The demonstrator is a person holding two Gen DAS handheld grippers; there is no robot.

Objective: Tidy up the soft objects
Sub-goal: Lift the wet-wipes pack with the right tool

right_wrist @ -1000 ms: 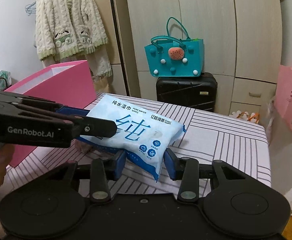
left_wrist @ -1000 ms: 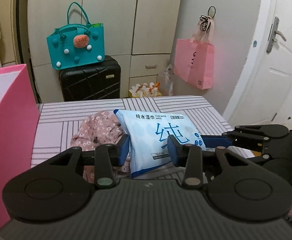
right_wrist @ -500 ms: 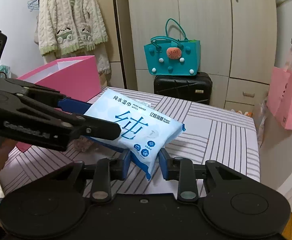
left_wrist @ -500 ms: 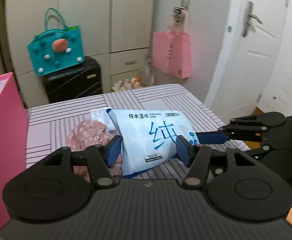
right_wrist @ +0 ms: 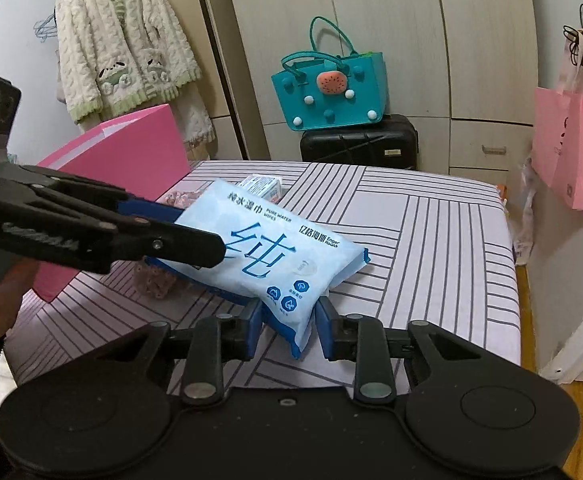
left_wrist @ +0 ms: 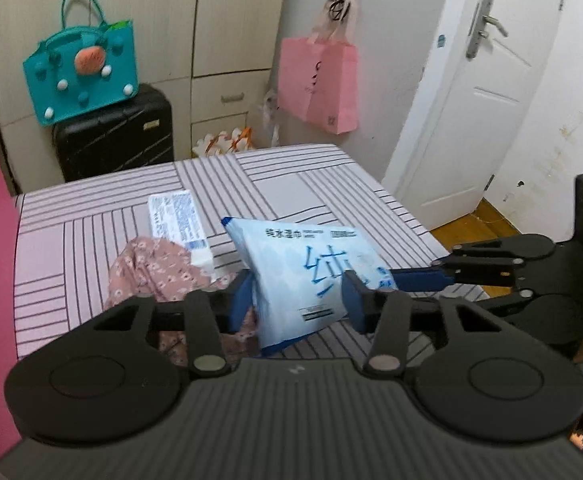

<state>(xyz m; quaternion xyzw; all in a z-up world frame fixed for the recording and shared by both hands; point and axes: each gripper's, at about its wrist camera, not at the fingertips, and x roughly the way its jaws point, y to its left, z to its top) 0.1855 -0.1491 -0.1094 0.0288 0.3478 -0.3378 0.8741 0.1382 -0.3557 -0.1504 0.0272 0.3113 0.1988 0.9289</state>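
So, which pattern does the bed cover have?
Pale pink bed cover with dark stripe blocks; right wrist view.

Wipes pack (right_wrist: pixel 275 256): pale blue, dark blue lettering. Bed cover (left_wrist: pixel 311 184): pink, dark stripes. Cloth (left_wrist: pixel 151 268): pink floral.

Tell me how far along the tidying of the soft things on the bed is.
Done: nothing that shows; the inside of the pink box is hidden. In hand: the wipes pack, held above the bed, with the right tool shut on its corner and the left tool closing its jaws around it. Left: the floral cloth and the tissue pack lie on the bed.
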